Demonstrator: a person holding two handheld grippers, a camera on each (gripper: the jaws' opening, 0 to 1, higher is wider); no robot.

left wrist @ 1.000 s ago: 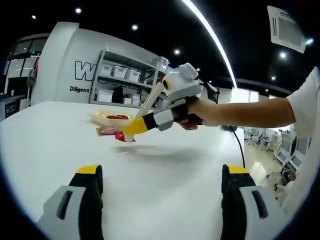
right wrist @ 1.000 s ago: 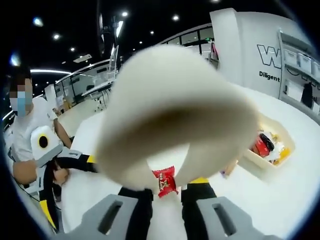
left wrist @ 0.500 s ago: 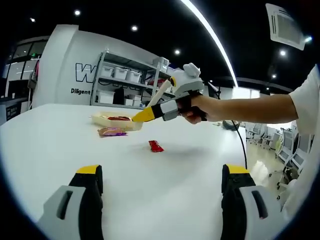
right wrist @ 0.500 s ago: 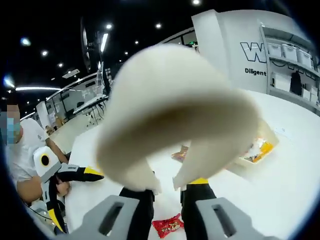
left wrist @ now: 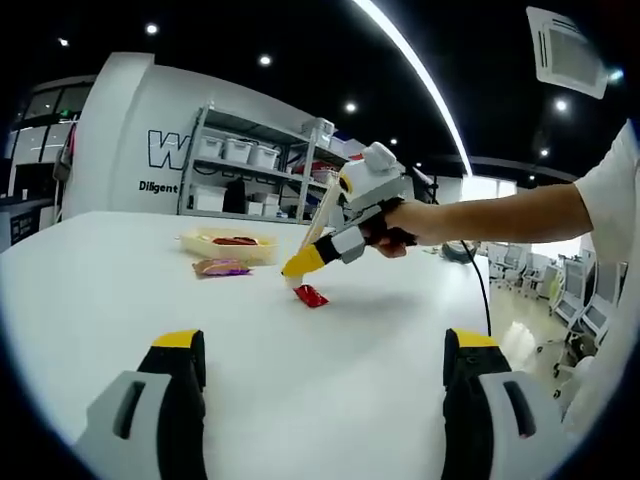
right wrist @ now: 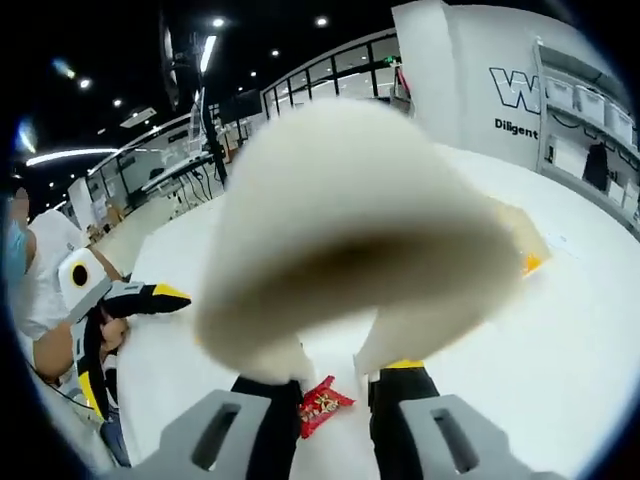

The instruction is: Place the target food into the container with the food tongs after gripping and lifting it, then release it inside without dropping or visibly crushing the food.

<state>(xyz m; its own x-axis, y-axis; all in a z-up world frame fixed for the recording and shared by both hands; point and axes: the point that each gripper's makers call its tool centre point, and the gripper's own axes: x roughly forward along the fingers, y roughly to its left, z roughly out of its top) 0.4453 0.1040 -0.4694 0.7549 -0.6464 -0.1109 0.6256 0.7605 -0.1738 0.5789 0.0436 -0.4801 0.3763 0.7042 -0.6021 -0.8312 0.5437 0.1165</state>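
Note:
A small red food packet lies flat on the white table. My right gripper, held by a person's hand, points down just above it and is shut on cream food tongs. In the right gripper view the tongs loom large. Their two tips stand slightly apart over the red packet, with my right gripper shut on their arms. The shallow container holds some food, farther back left. My left gripper is open and empty near the table's front.
A purple-orange packet lies in front of the container. Part of the container peeks out behind the tongs. The left gripper and a person are at the left of the right gripper view. Shelving stands behind the table.
The red packet, earlier at the tong tips beside the purple packet, now lies farther right on the table. The right gripper rose toward the container, then came back down over the packet.

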